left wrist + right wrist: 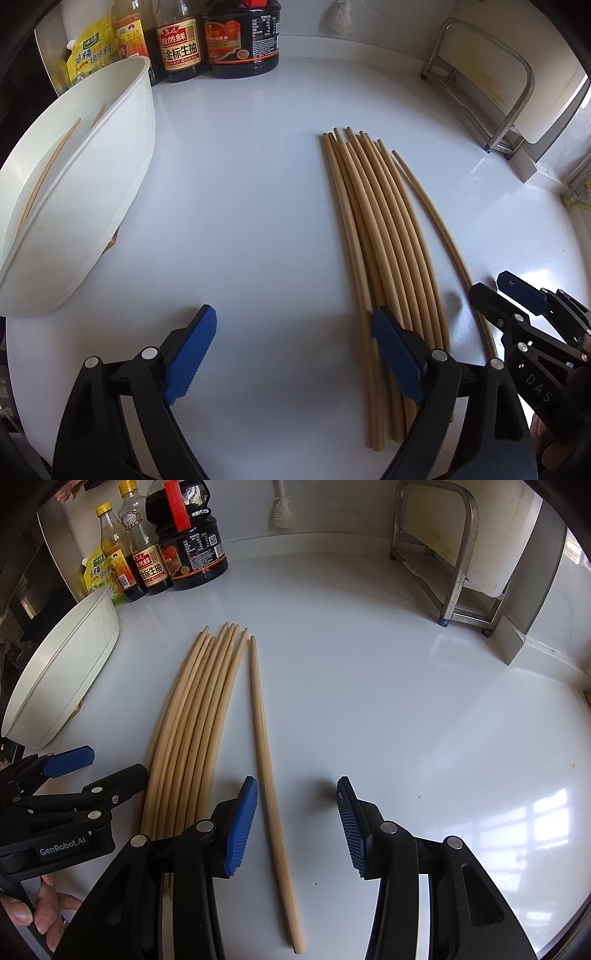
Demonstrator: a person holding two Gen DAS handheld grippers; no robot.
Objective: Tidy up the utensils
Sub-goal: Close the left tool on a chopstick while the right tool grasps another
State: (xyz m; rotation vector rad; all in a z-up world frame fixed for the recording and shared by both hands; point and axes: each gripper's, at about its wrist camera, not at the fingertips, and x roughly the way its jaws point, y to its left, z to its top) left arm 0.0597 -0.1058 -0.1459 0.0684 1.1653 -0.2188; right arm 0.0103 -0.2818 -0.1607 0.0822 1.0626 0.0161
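**Both grippers spread over the chopsticks**

The right gripper (297, 827) hangs low over the white counter (406, 720) with its blue pads spread wide; the single chopstick (269, 775) lies on the counter between them, touching neither. The left gripper (291, 354) is also spread apart, its right pad above the near end of the chopstick bundle (380, 258), gripping nothing. The bundle lies just left of the single chopstick, tips pointing away. Farther left sits the white container (110, 192), with two chopsticks (48, 173) inside. At the back stand the sauce bottles (166, 550) and, to the right, a metal rack (458, 554)
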